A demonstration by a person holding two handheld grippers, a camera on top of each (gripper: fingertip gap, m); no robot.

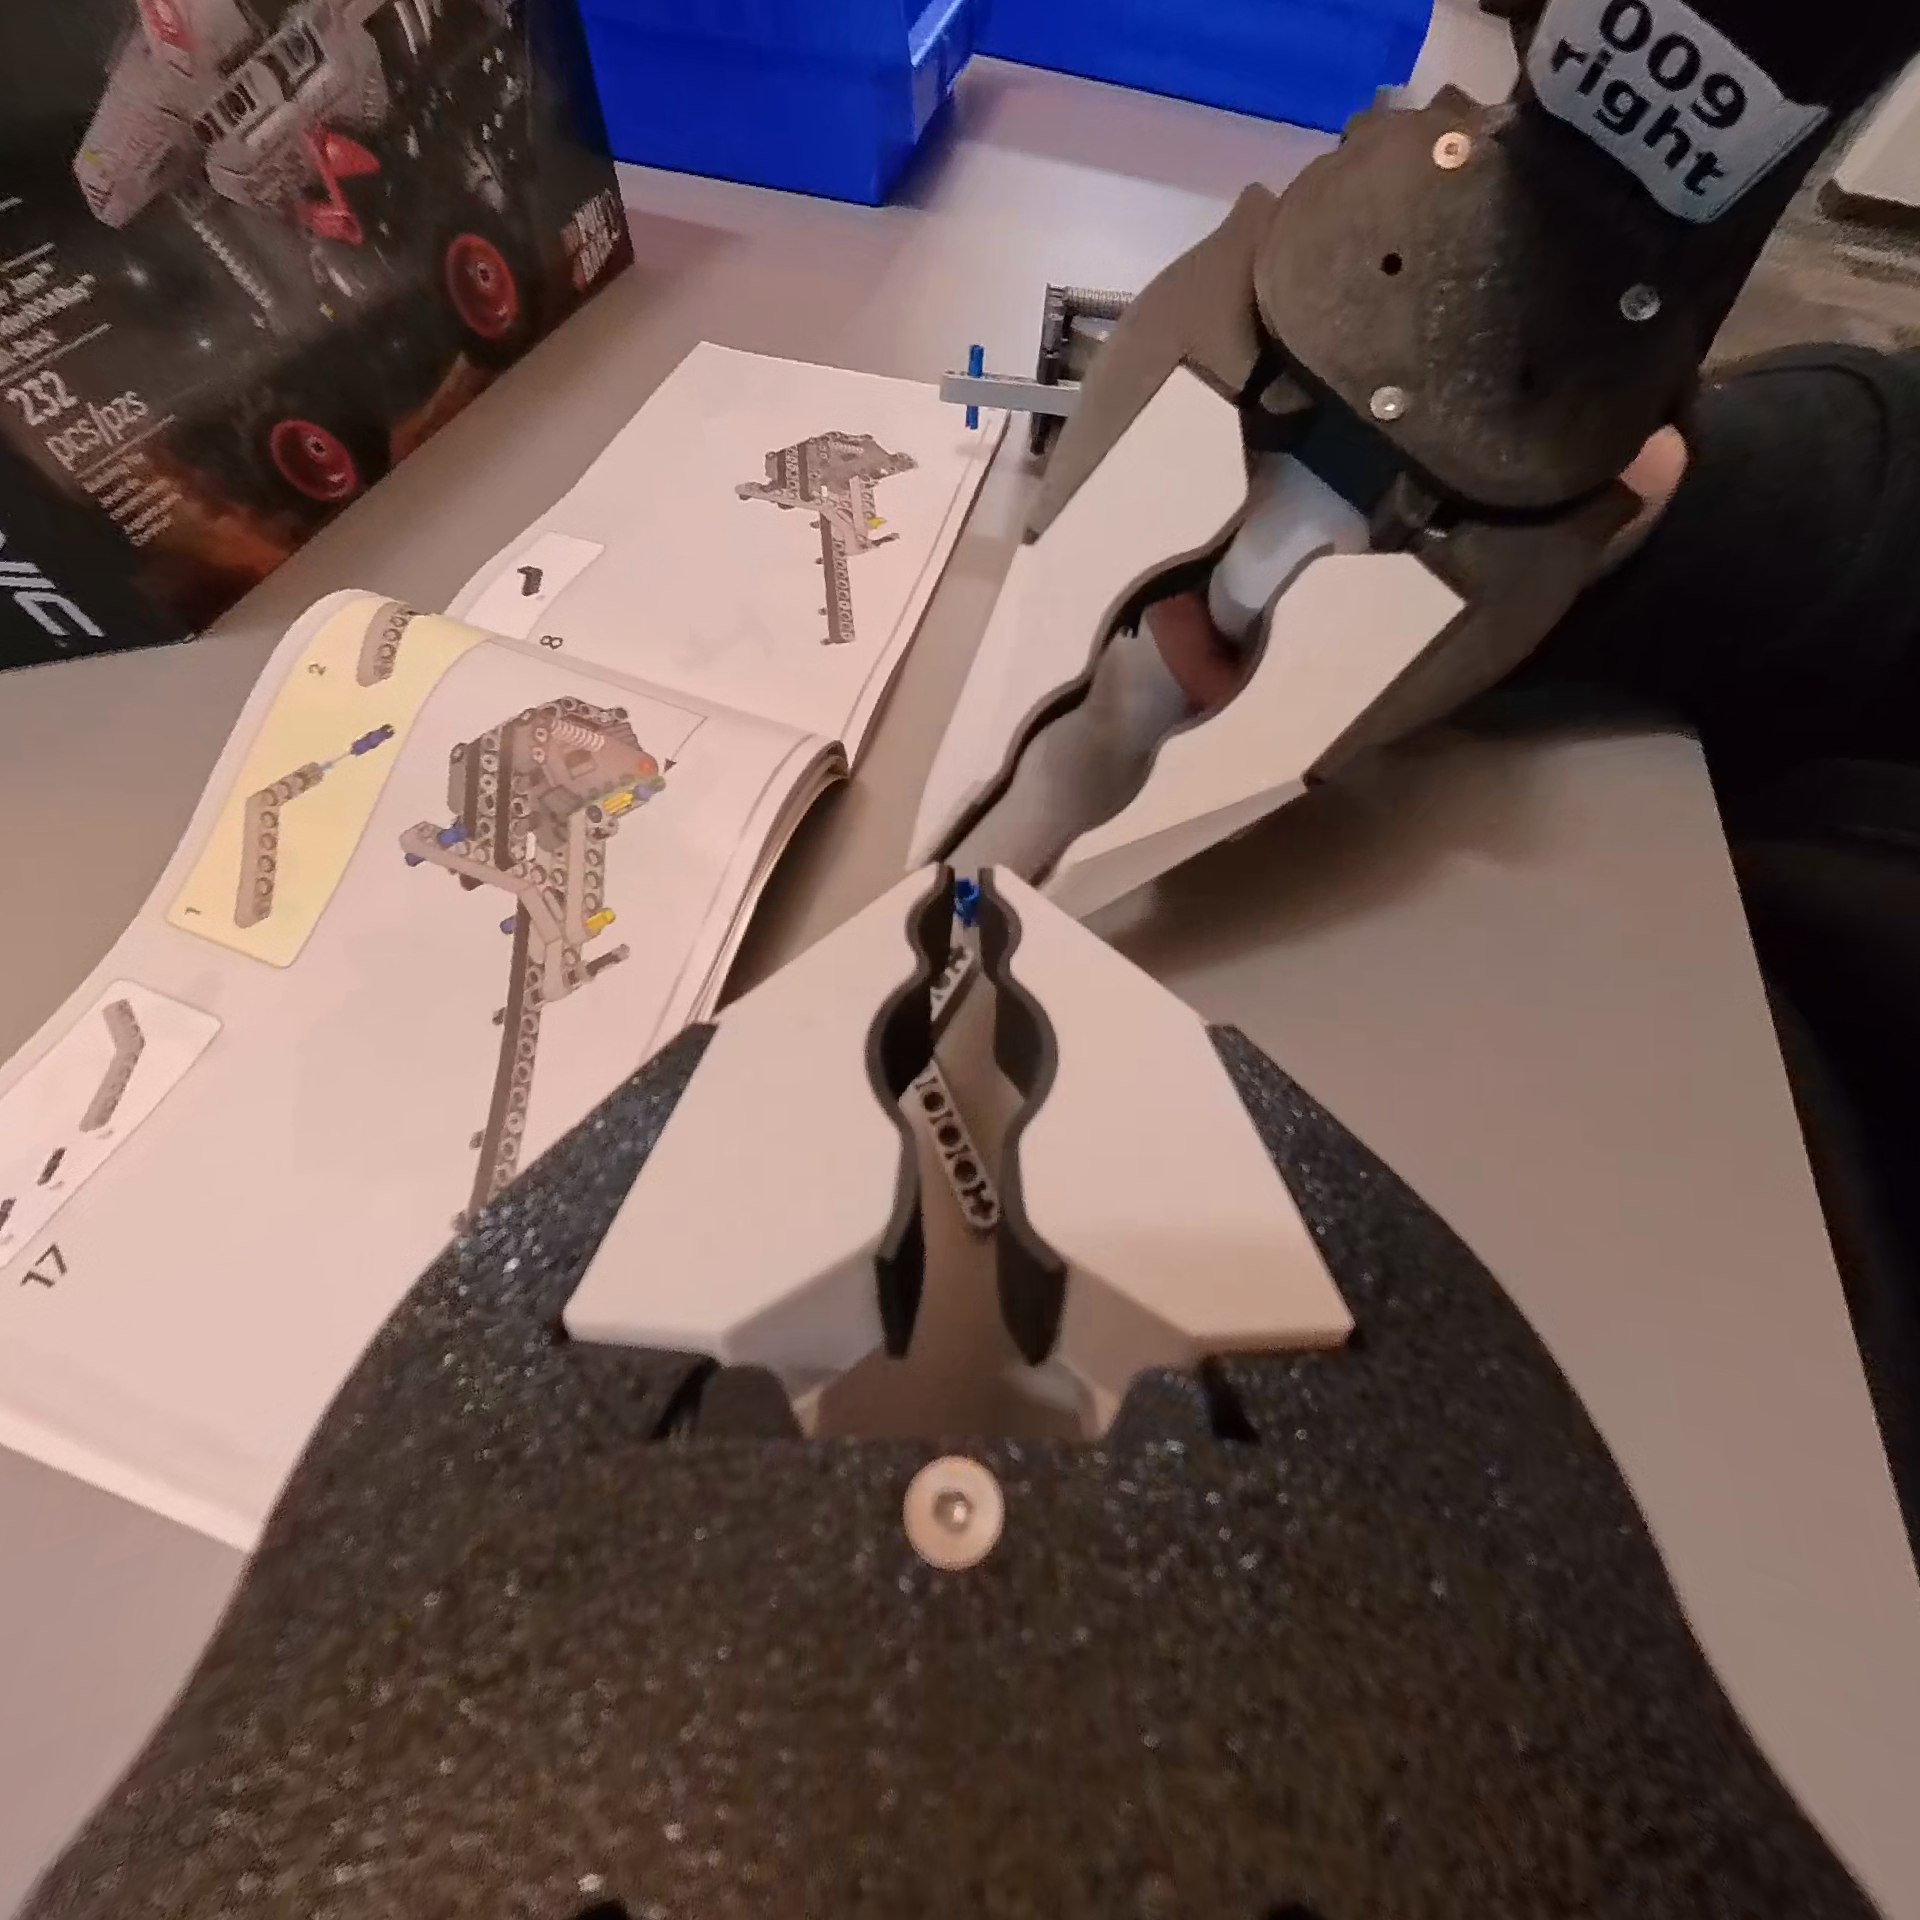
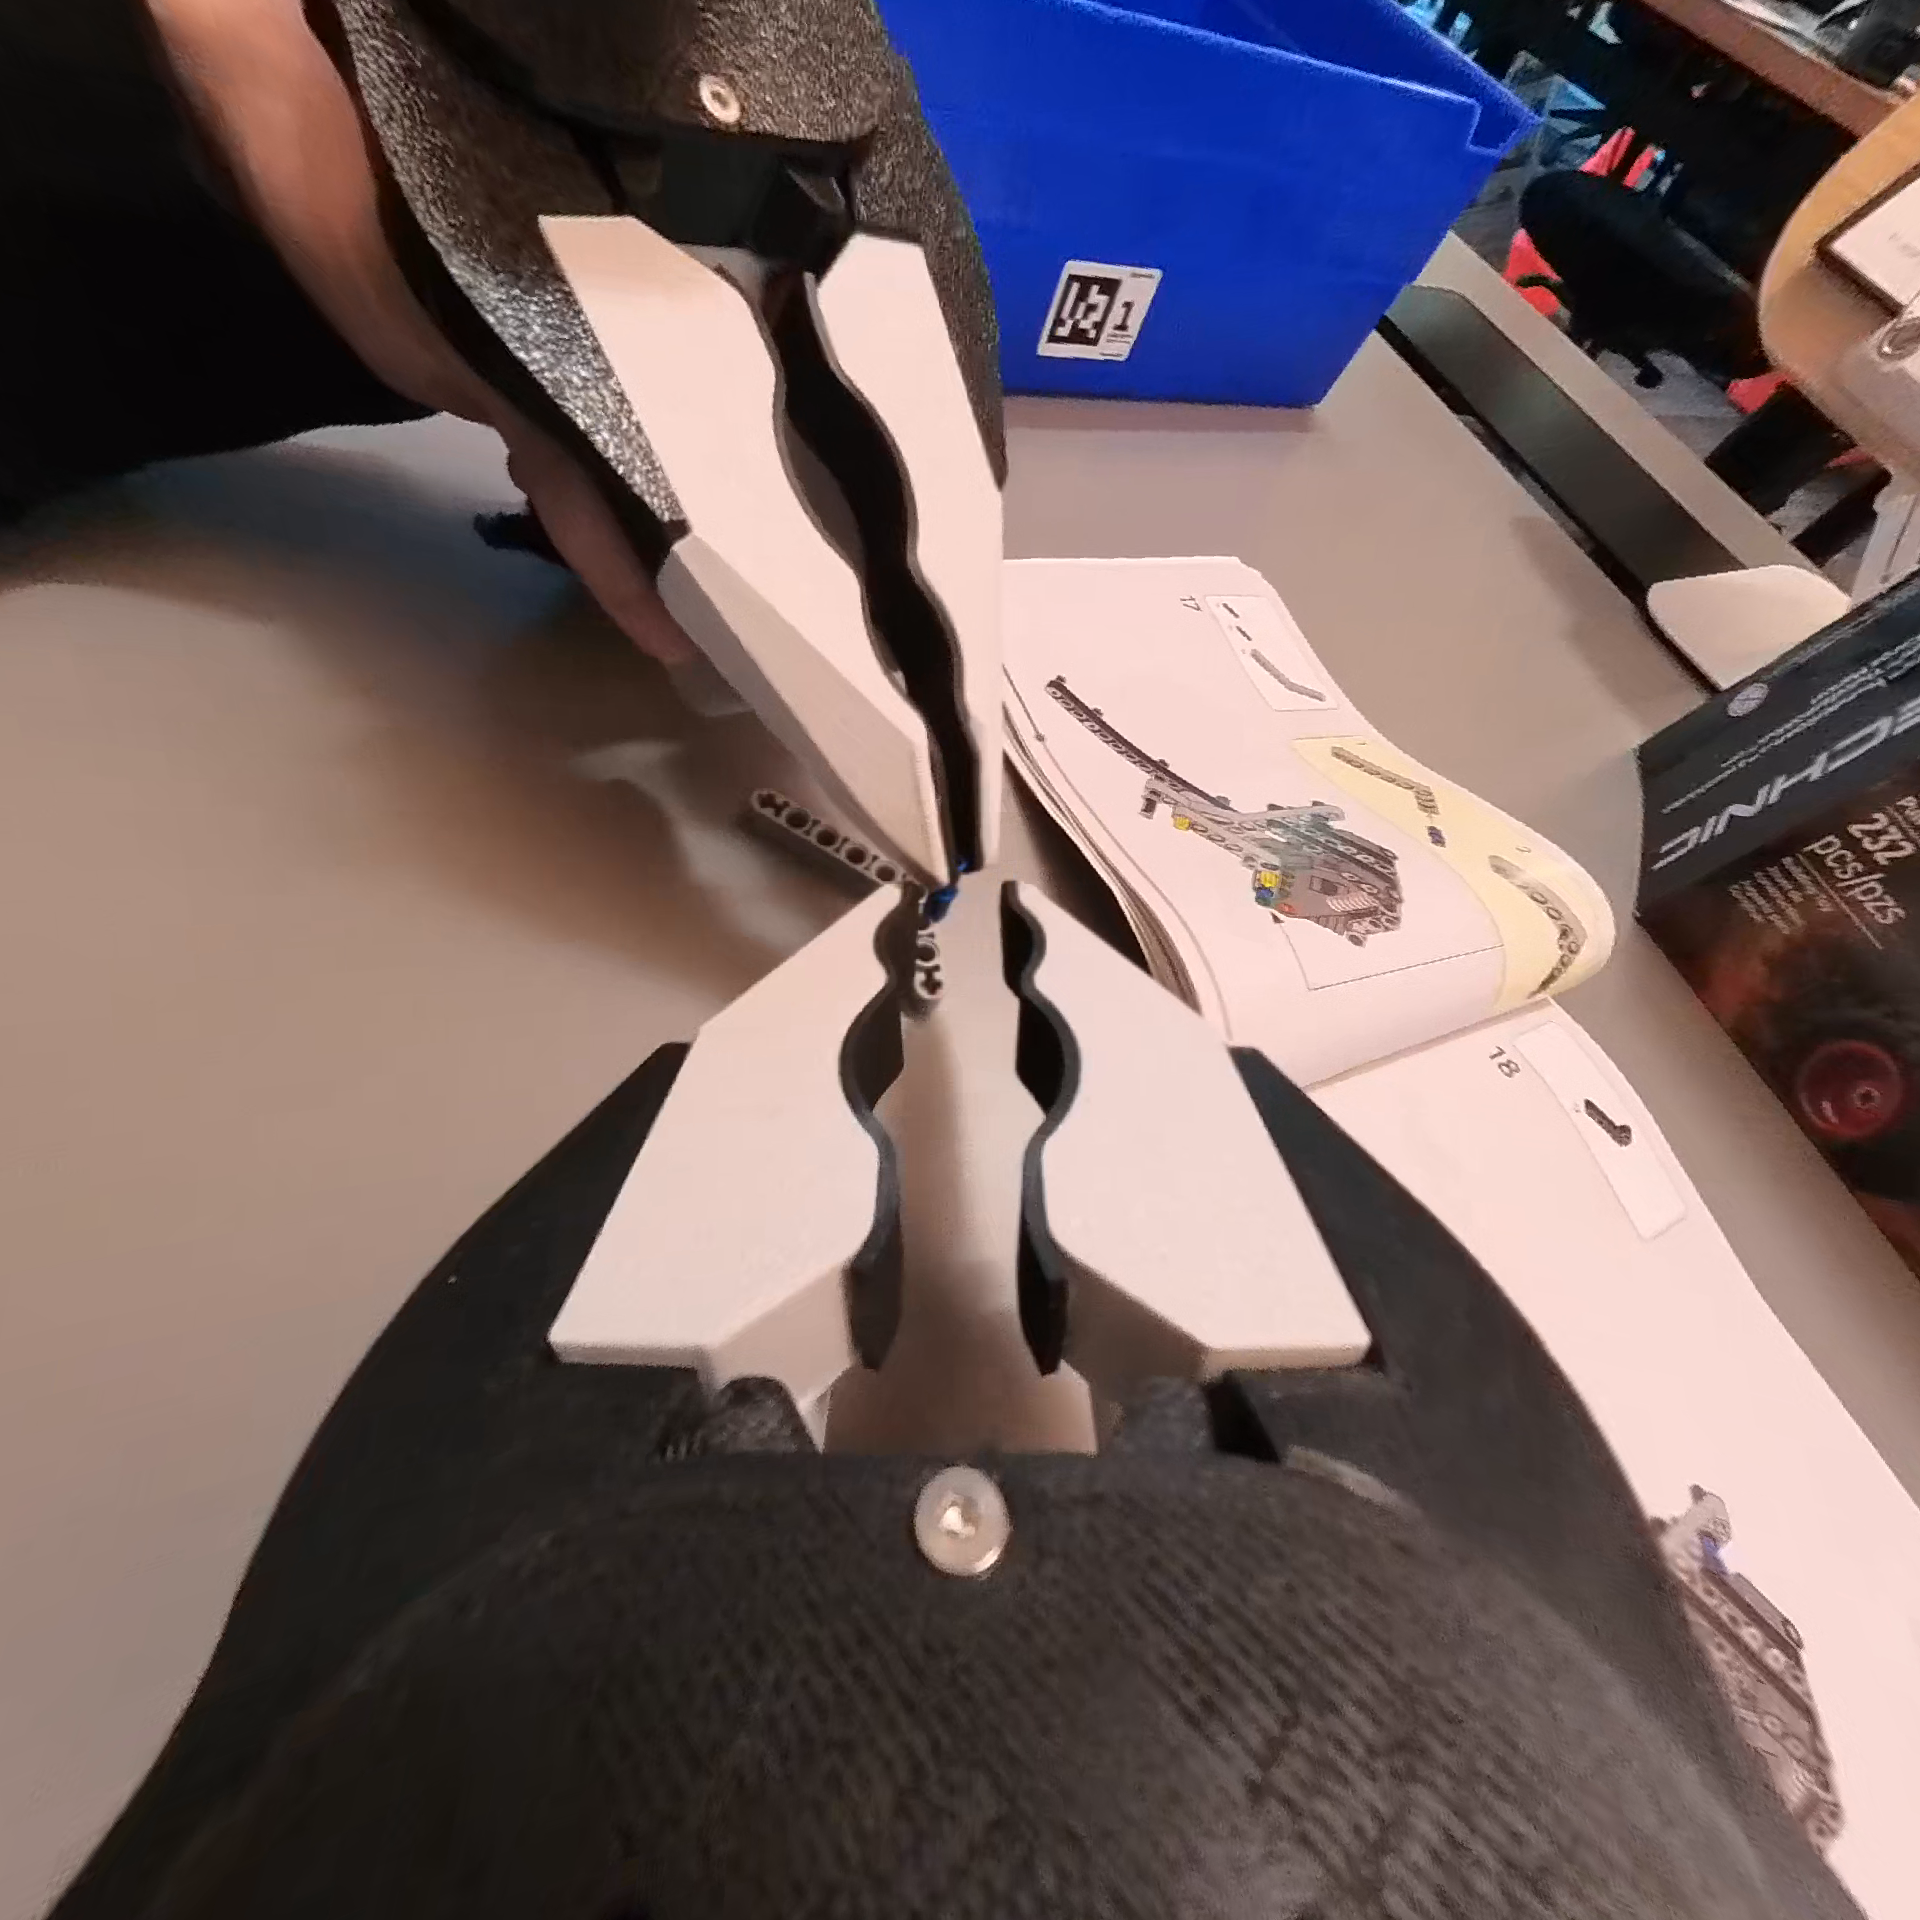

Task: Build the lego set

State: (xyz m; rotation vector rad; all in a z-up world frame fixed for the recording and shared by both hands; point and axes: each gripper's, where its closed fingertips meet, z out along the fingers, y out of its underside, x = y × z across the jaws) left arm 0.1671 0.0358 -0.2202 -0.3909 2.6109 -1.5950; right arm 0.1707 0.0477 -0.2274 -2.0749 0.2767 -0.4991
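My left gripper [image 1: 966, 878] is shut on a small blue pin [image 1: 966, 902] at its fingertips. It also shows in the right wrist view [image 2: 964, 871], coming down from above with the pin [image 2: 941, 900]. A grey holed beam [image 2: 821, 840] lies on the table under both grippers and shows between my left fingers [image 1: 951, 1143]. My right gripper [image 2: 956, 912] is slightly open, tip to tip with the left one. The beam's end sits between its fingers, close to the left finger. In the left wrist view the right gripper [image 1: 1003, 847] reaches in from the upper right.
An open instruction booklet [image 1: 520, 831] lies left of the grippers and shows in the right wrist view [image 2: 1299, 831]. The set's dark box [image 1: 260, 260] and a blue bin [image 1: 831, 94] stand behind it. A partly built grey assembly [image 1: 1070, 343] sits beyond the booklet. The table edge [image 1: 1766, 1039] runs along the right. The tips of both grippers are at nearly the same place.
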